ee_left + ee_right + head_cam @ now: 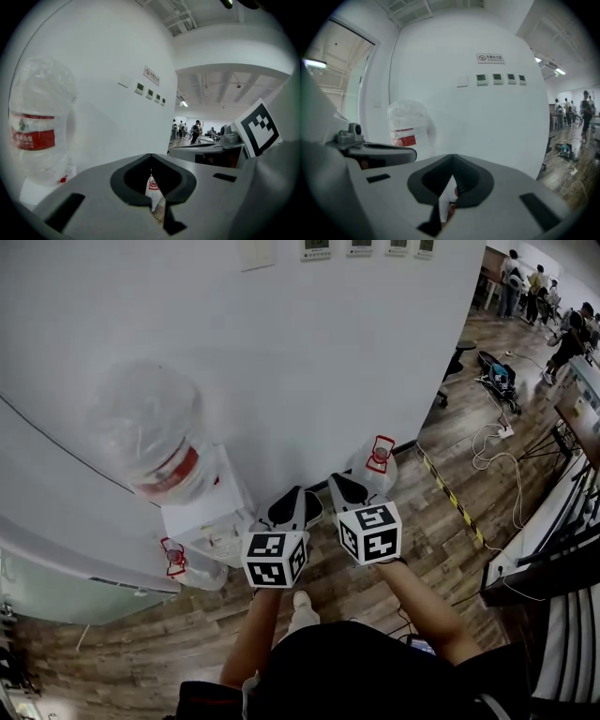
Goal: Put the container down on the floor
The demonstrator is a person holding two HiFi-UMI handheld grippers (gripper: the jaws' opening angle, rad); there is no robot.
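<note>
three water jugs [150,432] [195,568] [375,463], one dispenser [202,512], two hand-held grippers [302,501] [343,487] and four wall panels [481,79] [497,78] [511,77] [521,78] are in view.

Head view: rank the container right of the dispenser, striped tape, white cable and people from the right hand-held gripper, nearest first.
1. The container, just beyond the right hand-held gripper, against the wall.
2. The striped tape, on the floor to the right.
3. The white cable, farther right.
4. The people, far end of the room.
</note>
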